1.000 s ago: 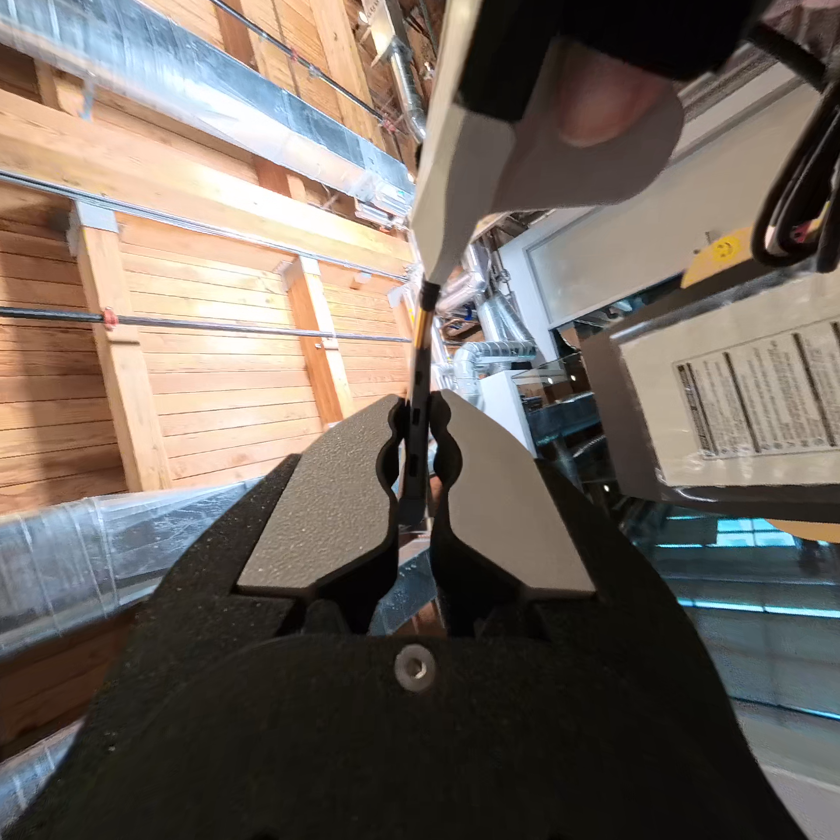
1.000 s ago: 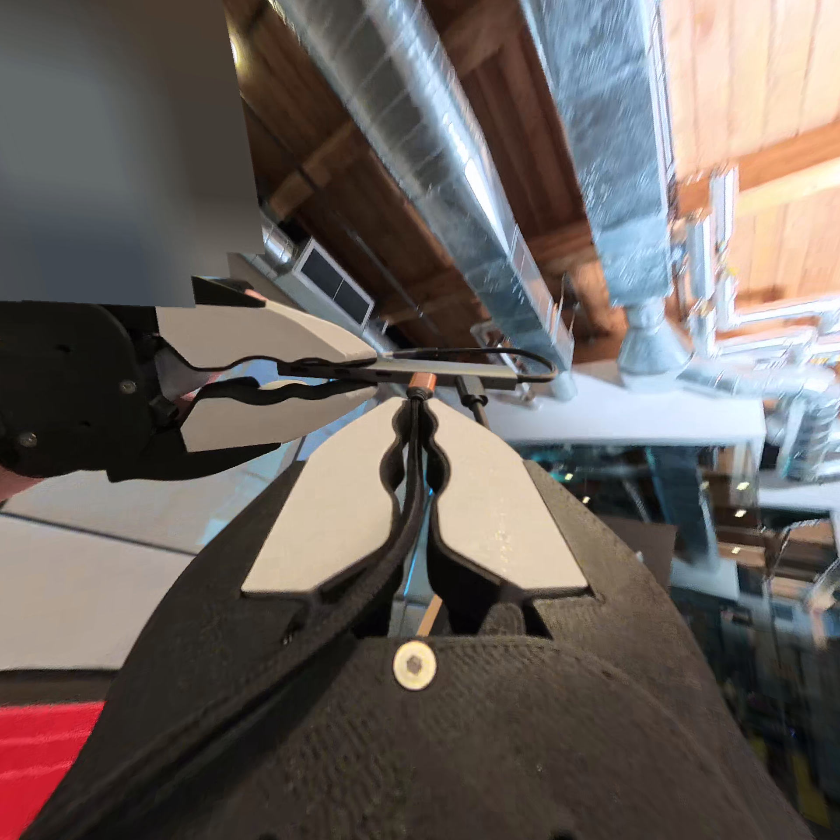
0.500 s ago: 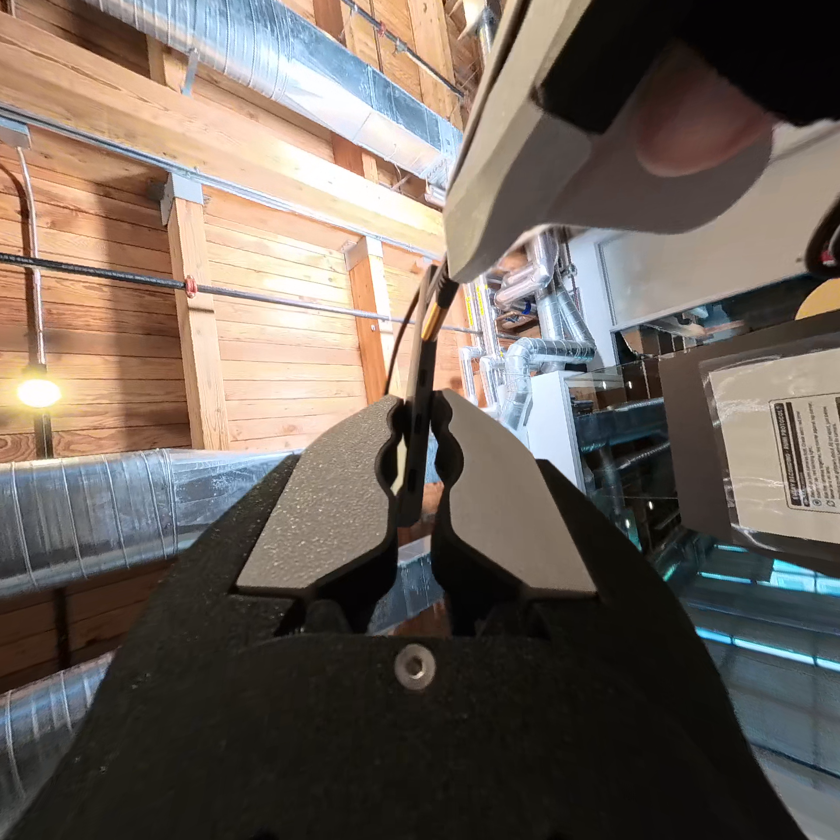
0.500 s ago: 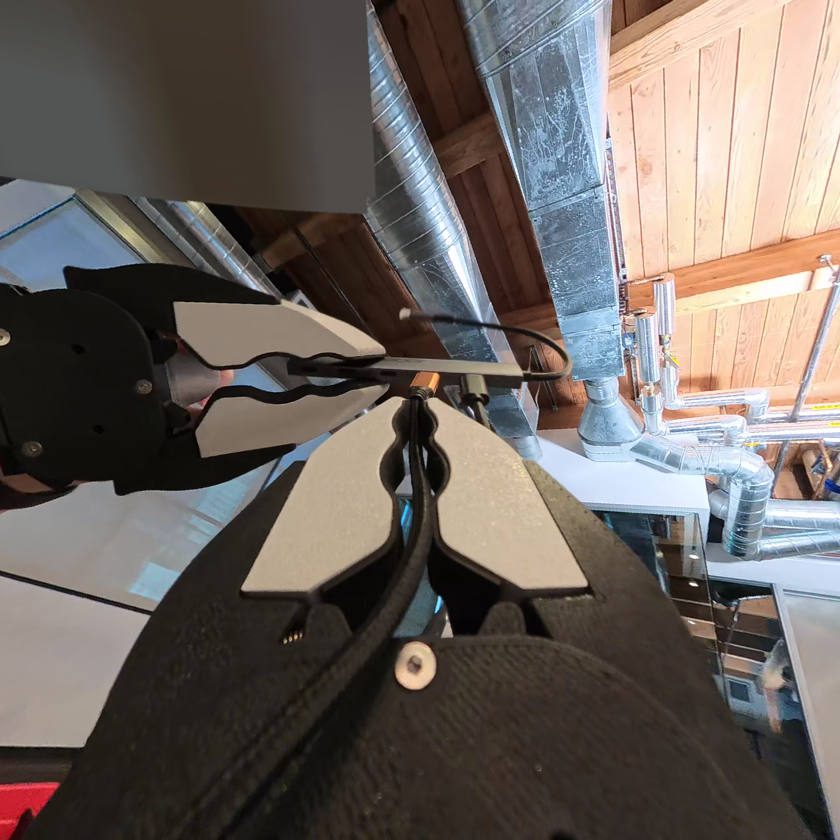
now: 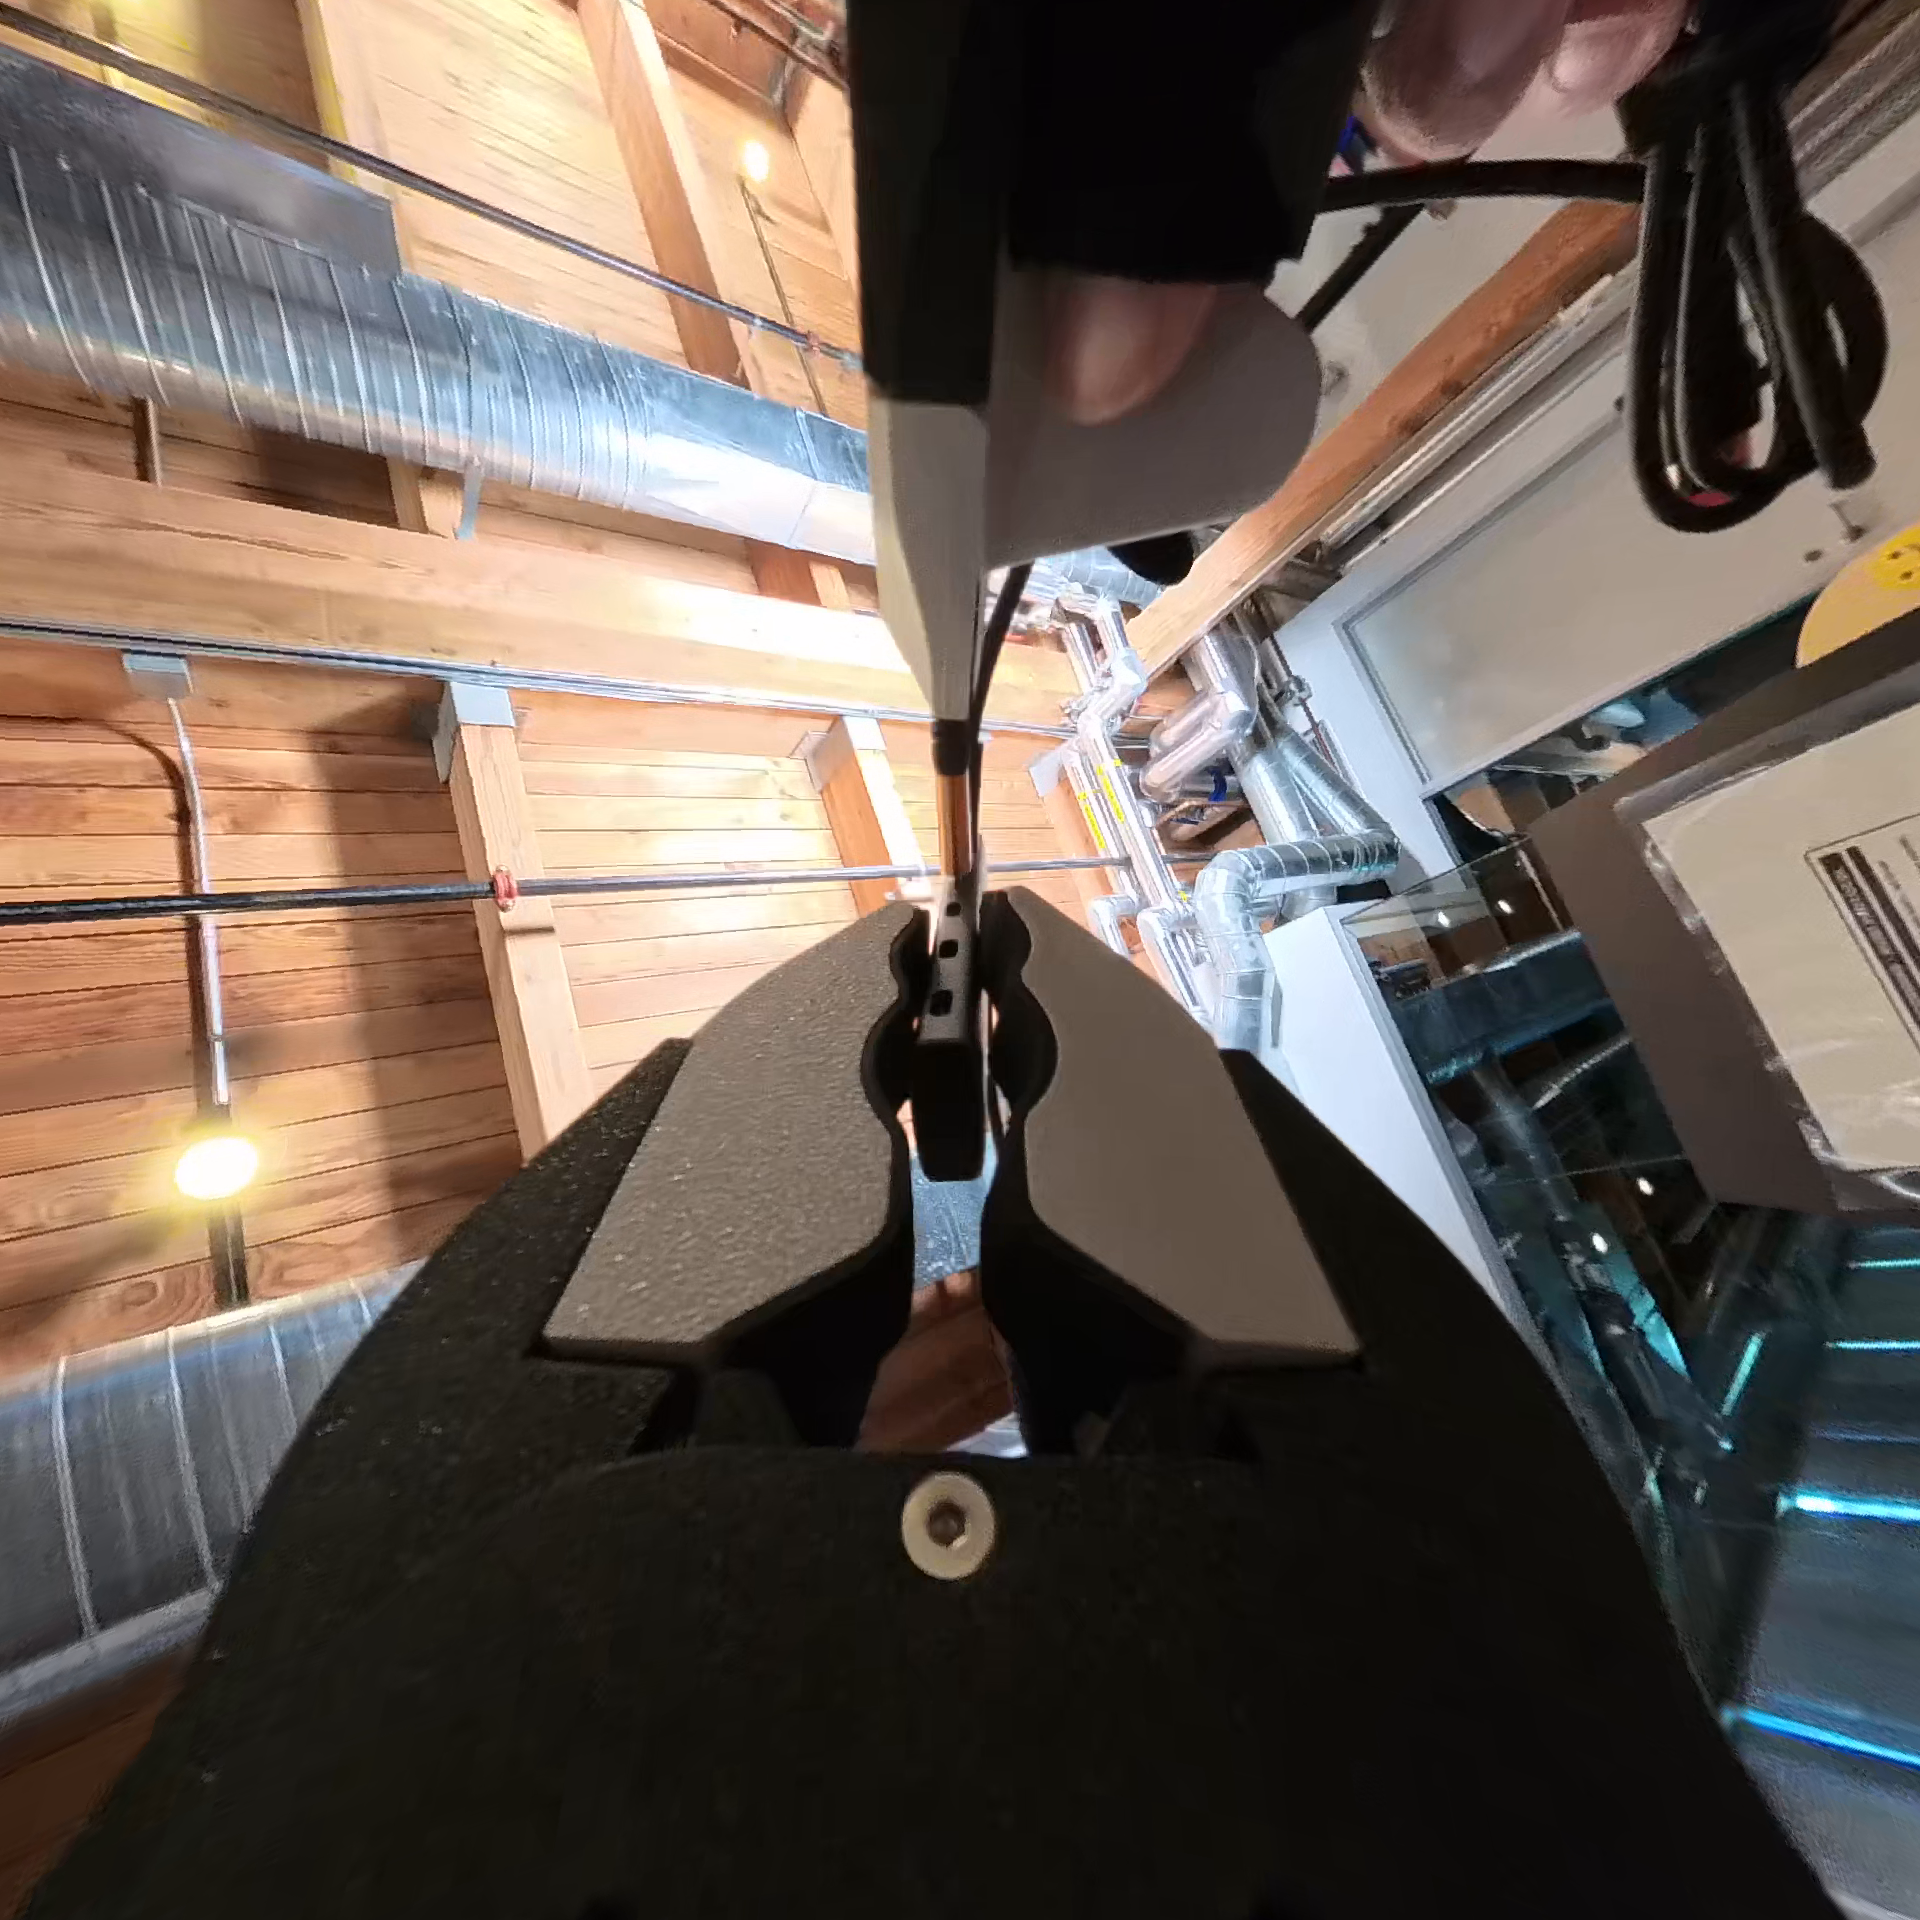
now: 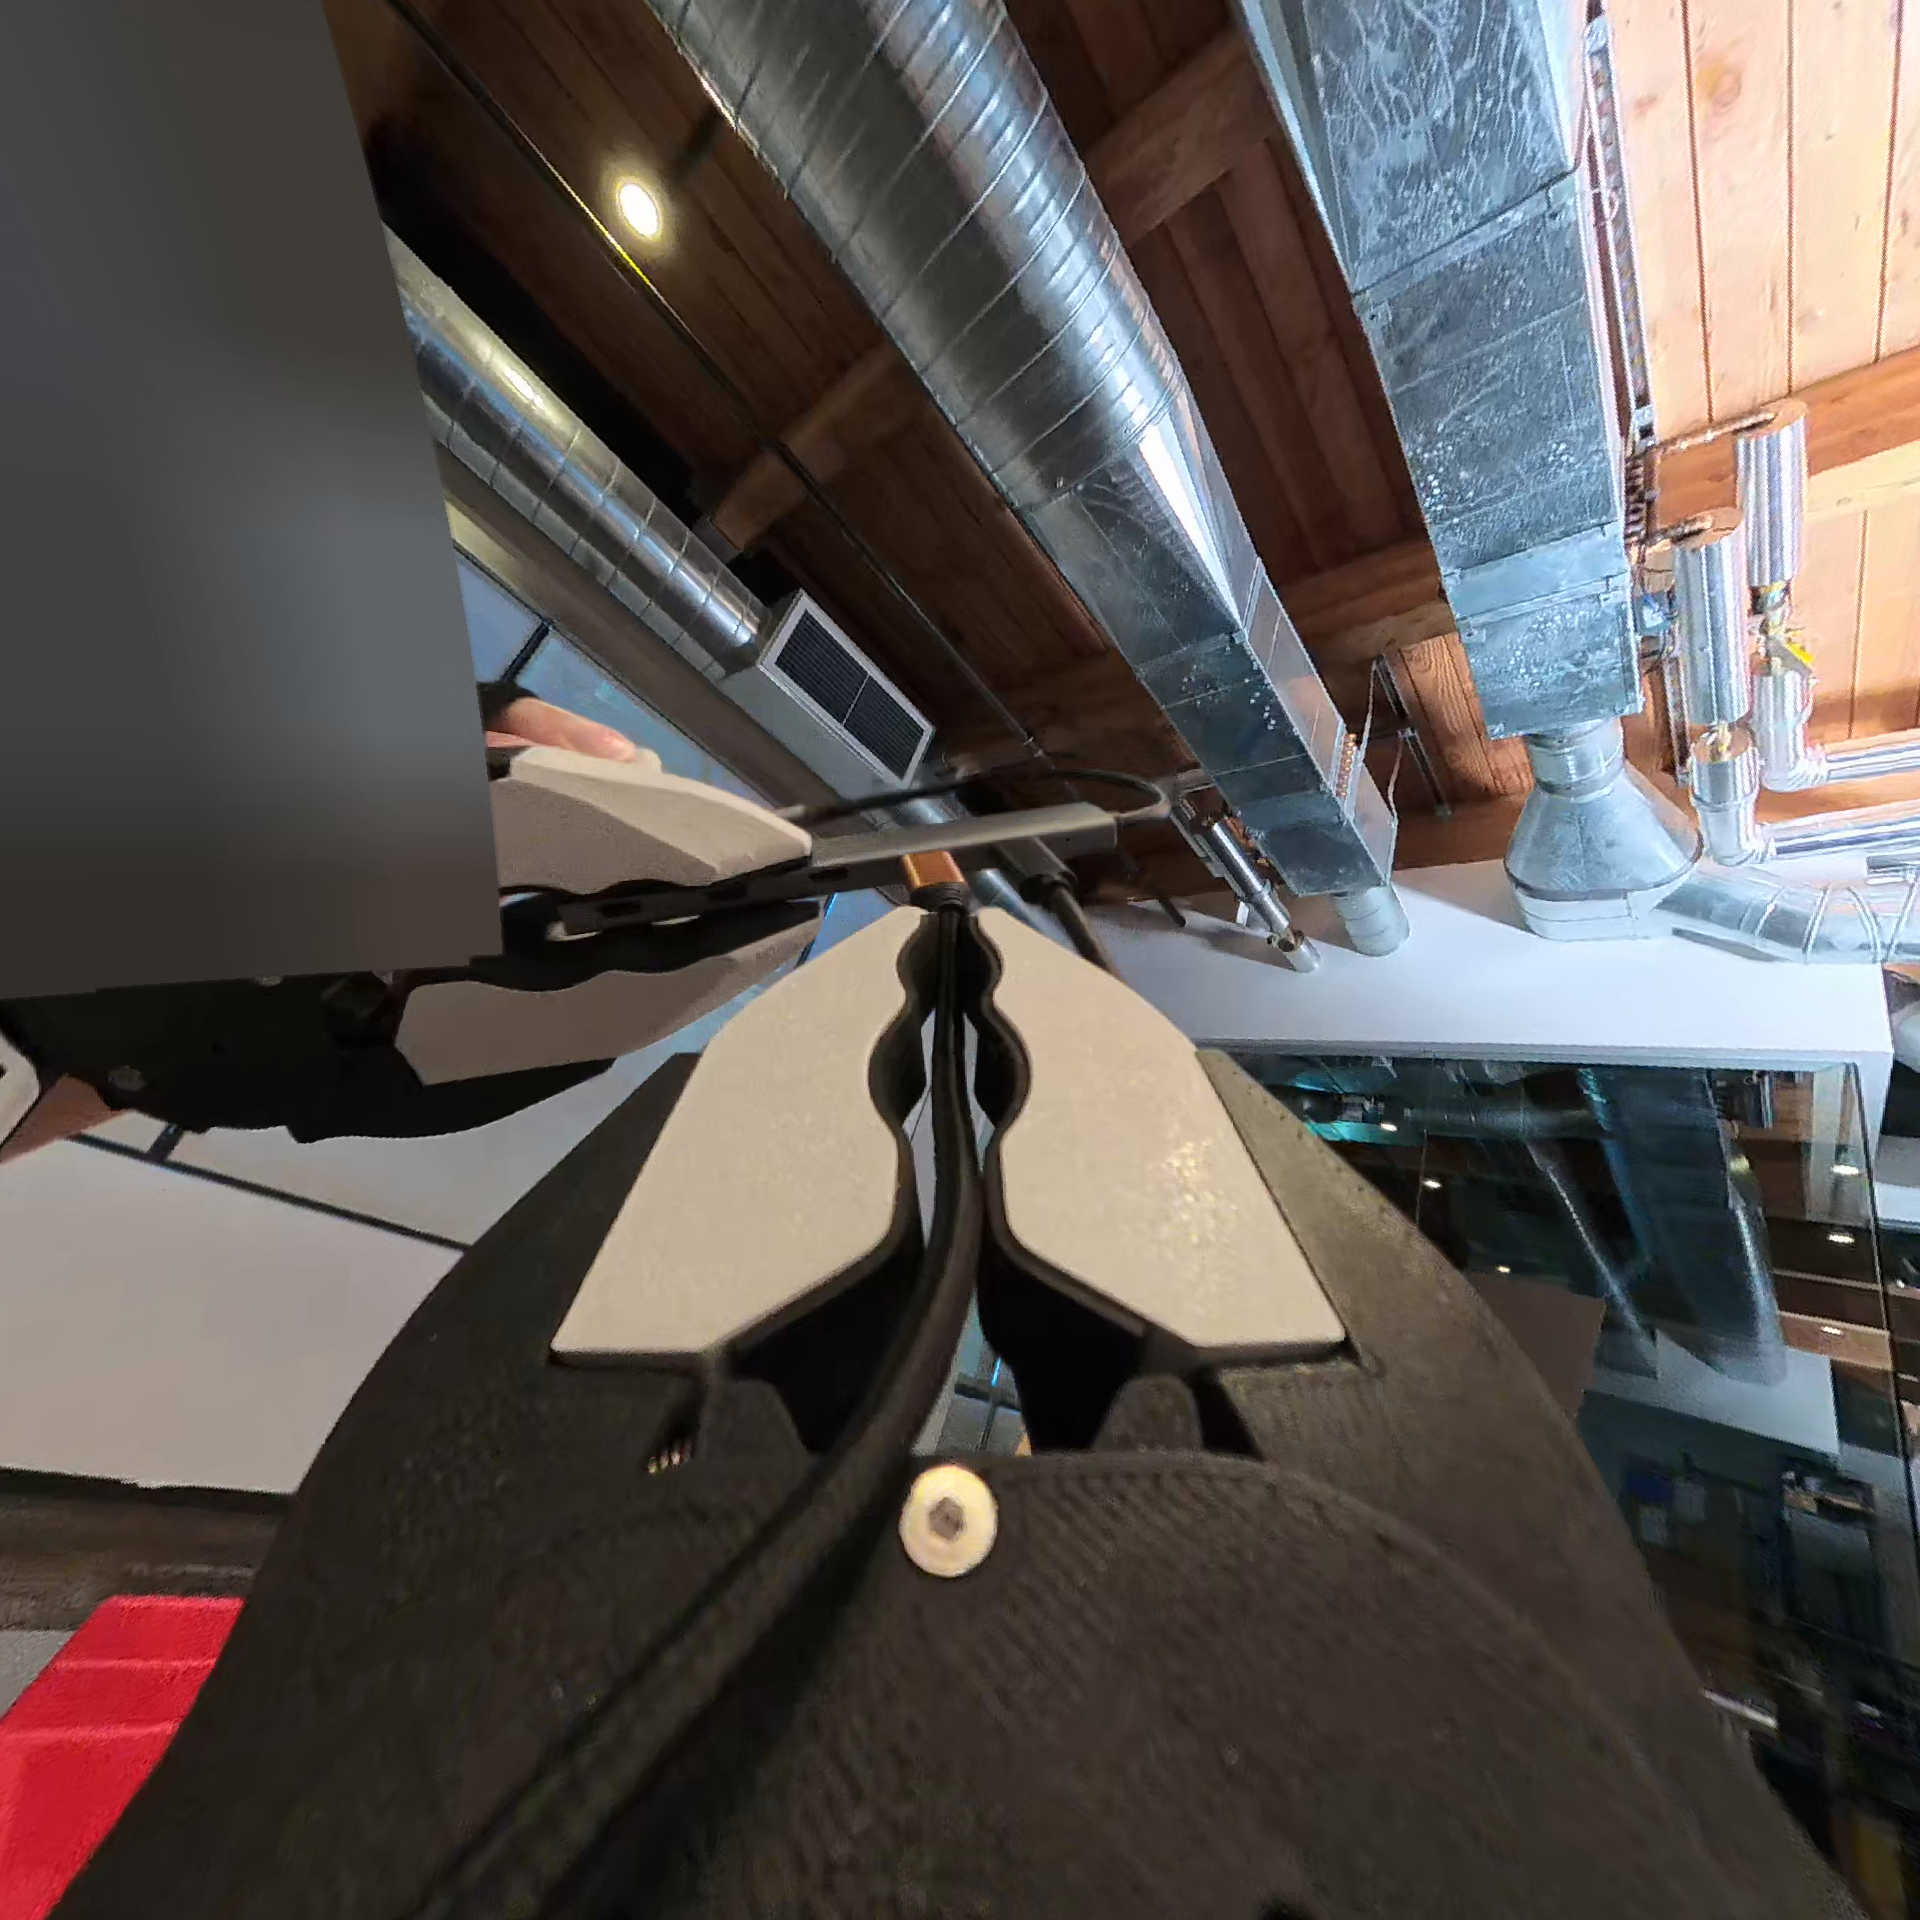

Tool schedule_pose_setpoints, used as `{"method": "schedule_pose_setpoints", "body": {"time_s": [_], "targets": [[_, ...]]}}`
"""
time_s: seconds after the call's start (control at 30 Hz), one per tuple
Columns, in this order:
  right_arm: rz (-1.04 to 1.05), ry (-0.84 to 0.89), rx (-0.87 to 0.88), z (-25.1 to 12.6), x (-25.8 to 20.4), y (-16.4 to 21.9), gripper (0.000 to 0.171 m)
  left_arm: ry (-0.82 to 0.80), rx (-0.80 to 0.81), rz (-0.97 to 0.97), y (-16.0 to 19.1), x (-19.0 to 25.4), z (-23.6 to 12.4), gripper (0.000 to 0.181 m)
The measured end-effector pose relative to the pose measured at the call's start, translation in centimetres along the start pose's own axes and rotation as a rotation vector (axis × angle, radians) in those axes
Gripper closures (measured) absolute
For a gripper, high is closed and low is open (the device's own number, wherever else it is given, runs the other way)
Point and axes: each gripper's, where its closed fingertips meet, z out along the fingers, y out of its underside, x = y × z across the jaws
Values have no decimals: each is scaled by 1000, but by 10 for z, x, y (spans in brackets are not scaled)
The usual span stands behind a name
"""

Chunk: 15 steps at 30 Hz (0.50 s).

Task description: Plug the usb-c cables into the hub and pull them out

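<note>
My left gripper (image 5: pixel 954 914) is shut on a slim dark grey hub (image 5: pixel 948 1018), seen edge-on with its ports showing. My right gripper (image 6: pixel 948 920) is shut on a black USB-C cable (image 6: pixel 935 1195) just behind its copper plug (image 6: pixel 932 869). The plug meets the side edge of the hub (image 6: pixel 966 834). A second black cable (image 6: pixel 1060 906) sits in the hub further right. The left gripper (image 6: pixel 805 883) holds the hub's left end. In the left wrist view the right gripper (image 5: pixel 940 696) comes down from above with the copper plug (image 5: pixel 951 821).
Both views point up at wooden beams and silver ducts (image 6: pixel 997 312). A coiled bundle of black cable (image 5: pixel 1745 312) hangs by the hand at top right. A grey box with a white label (image 5: pixel 1766 987) is at the right. A red surface (image 6: pixel 104 1714) shows lower left. My left and right fingertips are right by each other.
Both grippers have swung together, so the background has shifted. Both grips hold as before, and the copper plug stays against the hub.
</note>
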Motion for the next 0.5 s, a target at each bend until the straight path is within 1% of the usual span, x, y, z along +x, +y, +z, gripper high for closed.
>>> {"method": "schedule_pose_setpoints", "body": {"time_s": [0.1, 0.17, 0.27, 0.4, 0.5], "targets": [[-19, -28, 25, -2, -1, -3, 167, -21, -10, -35, 0, -5, 0, 173], [-69, -7, 41, -3, -4, -7, 168, -24, -58, -74, 3, -6, 1, 173], [-171, 14, 91, -6, -12, -17, 167, -94, -94, -125, 6, -19, -1, 172], [-260, 56, 132, -9, -18, -28, 167, -149, -148, -208, 12, -31, 0, 171], [-299, 84, 116, -8, -19, -30, 167, -149, -168, -262, 16, -31, 3, 170]]}}
